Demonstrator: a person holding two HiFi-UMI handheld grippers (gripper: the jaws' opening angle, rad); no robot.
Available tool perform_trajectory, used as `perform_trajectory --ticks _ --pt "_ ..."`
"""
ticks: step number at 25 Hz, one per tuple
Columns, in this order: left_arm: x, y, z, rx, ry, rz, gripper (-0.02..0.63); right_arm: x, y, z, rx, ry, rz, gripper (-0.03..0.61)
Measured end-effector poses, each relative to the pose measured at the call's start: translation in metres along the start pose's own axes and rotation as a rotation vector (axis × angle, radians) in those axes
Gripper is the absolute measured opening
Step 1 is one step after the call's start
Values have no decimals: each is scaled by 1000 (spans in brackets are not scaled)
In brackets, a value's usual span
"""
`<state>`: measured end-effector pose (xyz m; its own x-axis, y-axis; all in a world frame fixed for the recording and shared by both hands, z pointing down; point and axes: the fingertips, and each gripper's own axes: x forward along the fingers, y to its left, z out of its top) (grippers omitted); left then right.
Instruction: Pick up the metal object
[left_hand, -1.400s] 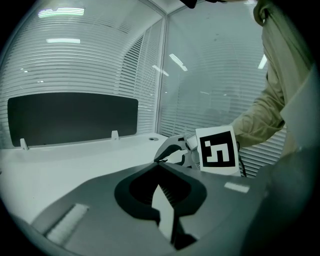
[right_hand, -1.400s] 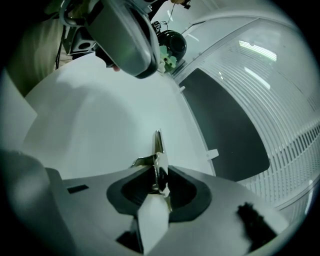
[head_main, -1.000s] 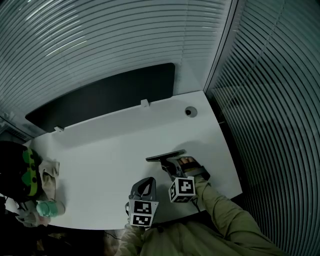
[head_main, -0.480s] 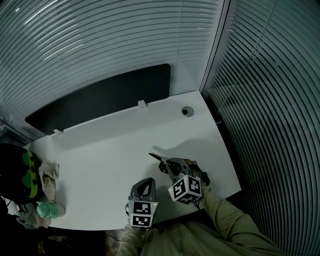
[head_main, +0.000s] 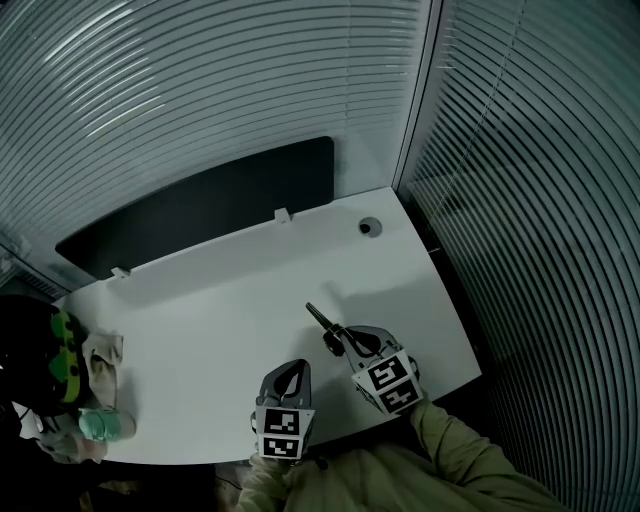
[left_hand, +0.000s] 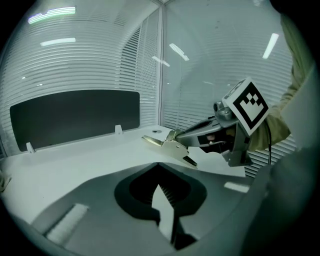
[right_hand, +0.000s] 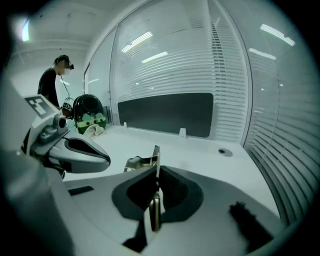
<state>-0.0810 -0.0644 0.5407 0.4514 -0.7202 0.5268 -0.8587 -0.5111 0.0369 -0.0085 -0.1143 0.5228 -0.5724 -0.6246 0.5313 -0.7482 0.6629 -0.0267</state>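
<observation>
The metal object (head_main: 318, 320) is a thin flat bracket. It hangs just above the white desk (head_main: 210, 300), and my right gripper (head_main: 336, 341) is shut on its near end. In the right gripper view the metal object (right_hand: 156, 159) stands edge-on between the closed jaws of my right gripper (right_hand: 156, 189). From the left gripper view, the metal object (left_hand: 169, 145) sticks out to the left of the right gripper (left_hand: 186, 139). My left gripper (head_main: 289, 373) rests low near the desk's front edge, to the left of the right one. Its jaws (left_hand: 160, 192) are shut with nothing in them.
A black panel (head_main: 200, 205) runs along the desk's back edge, with a round cable hole (head_main: 370, 227) at the back right. A black-and-green helmet (head_main: 60, 355), a cloth (head_main: 102, 362) and a teal bottle (head_main: 100, 424) sit at the far left. A person (right_hand: 52, 82) stands beyond.
The right gripper has turned the metal object from lying crosswise to pointing away, and has raised it off the desk. The left gripper has stayed put.
</observation>
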Motion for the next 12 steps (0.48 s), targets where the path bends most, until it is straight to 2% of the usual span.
perform_trajectory --ticks 12 --pt "-38 -18 36 78 -217 -86 6 -62 25 31 172 -212 45 5"
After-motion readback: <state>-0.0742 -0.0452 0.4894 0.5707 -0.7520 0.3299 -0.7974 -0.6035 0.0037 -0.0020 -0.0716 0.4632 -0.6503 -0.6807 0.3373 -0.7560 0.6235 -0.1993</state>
